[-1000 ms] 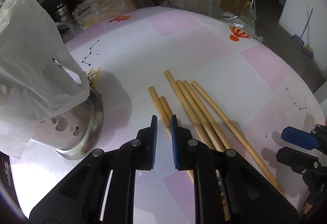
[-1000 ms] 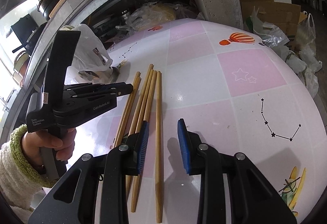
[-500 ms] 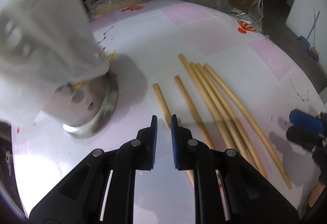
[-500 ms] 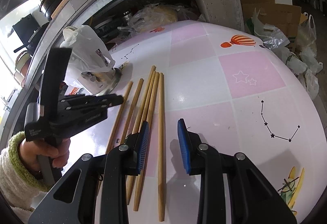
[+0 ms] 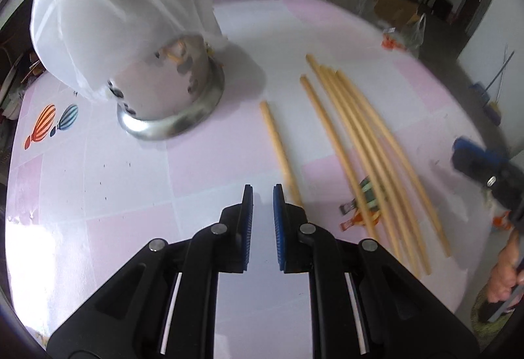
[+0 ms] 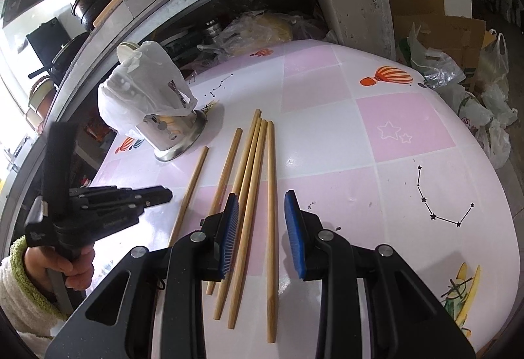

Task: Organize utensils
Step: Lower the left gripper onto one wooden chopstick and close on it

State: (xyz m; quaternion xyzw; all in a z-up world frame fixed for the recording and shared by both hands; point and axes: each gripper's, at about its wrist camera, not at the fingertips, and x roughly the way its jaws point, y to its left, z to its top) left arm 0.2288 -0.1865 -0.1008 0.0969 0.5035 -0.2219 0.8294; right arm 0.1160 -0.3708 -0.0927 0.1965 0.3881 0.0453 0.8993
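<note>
Now six chopsticks lie flat beside bagged metal holder, long axes roughly parallel, far ends toward it. My left gripper nearly shut, empty; right gripper parted above chopsticks.

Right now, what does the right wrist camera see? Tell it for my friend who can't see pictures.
Five wooden chopsticks lie side by side on a pink-and-white checked table, in front of the right hand-held gripper, whose blue pads stand apart. At the left, a hand holds the left hand-held gripper; behind stands a metal utensil holder draped with a white plastic bag.
</note>
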